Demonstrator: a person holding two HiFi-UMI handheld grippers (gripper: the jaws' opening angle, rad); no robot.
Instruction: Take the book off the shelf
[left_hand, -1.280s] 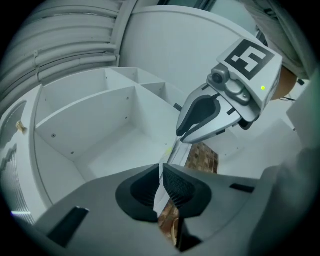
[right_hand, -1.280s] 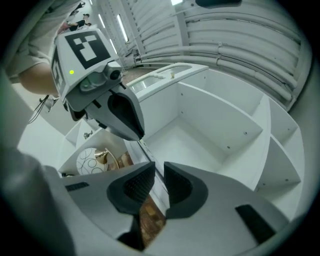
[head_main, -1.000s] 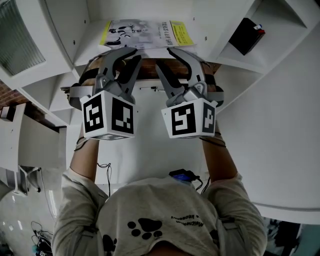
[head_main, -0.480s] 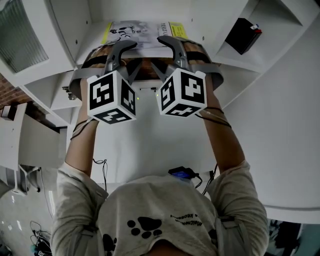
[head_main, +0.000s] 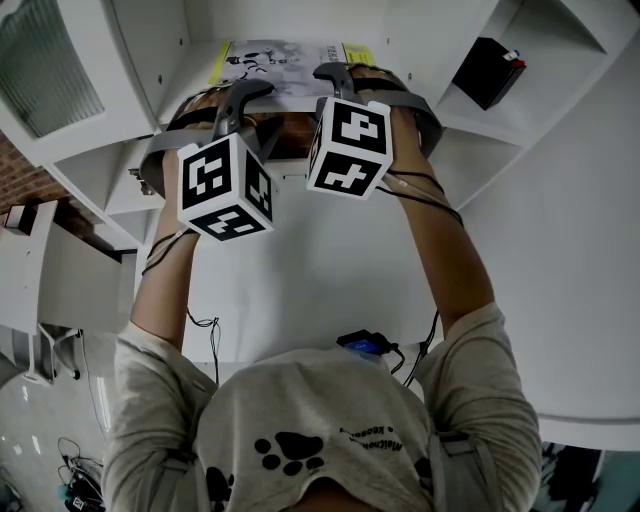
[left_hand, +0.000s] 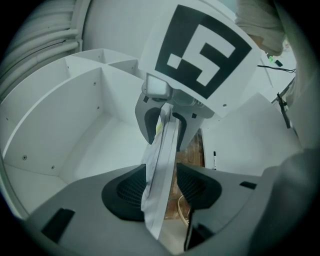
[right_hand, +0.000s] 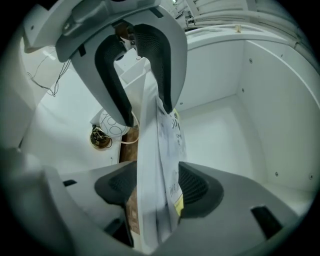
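The book (head_main: 285, 55), white-covered with a yellow strip, lies flat in the middle compartment of the white shelf (head_main: 195, 40). Both grippers reach its near edge side by side. In the left gripper view the book's edge (left_hand: 162, 165) stands between the pads of my left gripper (left_hand: 162, 187), with a gap at the right pad; the jaws are opening. In the right gripper view the book (right_hand: 157, 165) sits between the pads of my right gripper (right_hand: 159, 187), with a gap at the left pad; these jaws are opening too. From above, the left gripper (head_main: 255, 110) and right gripper (head_main: 350, 85) overlap the book's front edge.
A black box (head_main: 490, 70) sits in the compartment to the right. White dividers (head_main: 150, 60) wall in the book's compartment on both sides. A blue device (head_main: 365, 350) lies on the white surface below, near my chest.
Both grippers have risen from below the shelf edge up to the book, and their jaws now straddle its near edge. The right gripper's cube has turned as it went.
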